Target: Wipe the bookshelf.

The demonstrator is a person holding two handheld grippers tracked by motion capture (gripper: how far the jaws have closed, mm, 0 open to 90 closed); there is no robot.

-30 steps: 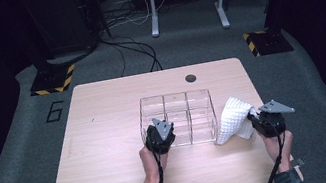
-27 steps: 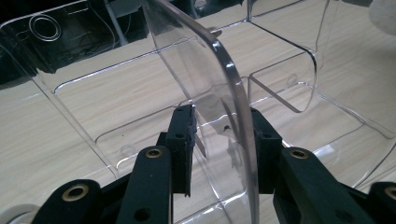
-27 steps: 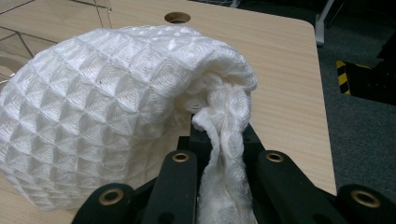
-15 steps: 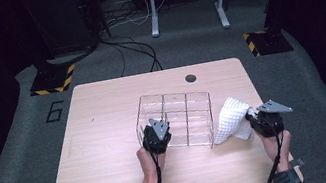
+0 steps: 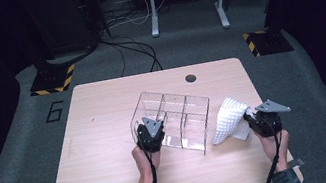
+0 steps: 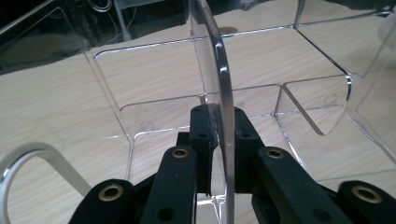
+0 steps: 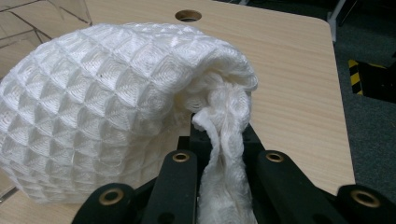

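Holding on tight, the left gripper (image 6: 218, 140) has just been closing its jaws, and now they pinch one thin wall of the clear box (image 5: 171, 120) between them. This grip keeps the box from sliding on the table (image 5: 106, 182), so the box stays put while the other hand works. In the high view the left gripper (image 5: 151, 134) sits at the near left corner of the box, with the hand (image 5: 144, 162) behind it. On the other side, the right gripper (image 7: 219, 140) is shut on a bunched corner of the white cloth (image 7: 116, 116). Most of the cloth puffs up in a soft lump in front of the jaws, so it is ready to rub with. In the high view the cloth (image 5: 229, 118) hangs just beside the right end of the box, maybe touching it, but that is hard to see from above. It looks like the cloth is for wiping the box clean. The box has small rooms inside, and they look empty. Farther off, a round hole (image 5: 190, 78) sits near the far edge of the table, and past that lie the dark floor and some cables (image 5: 133, 51).
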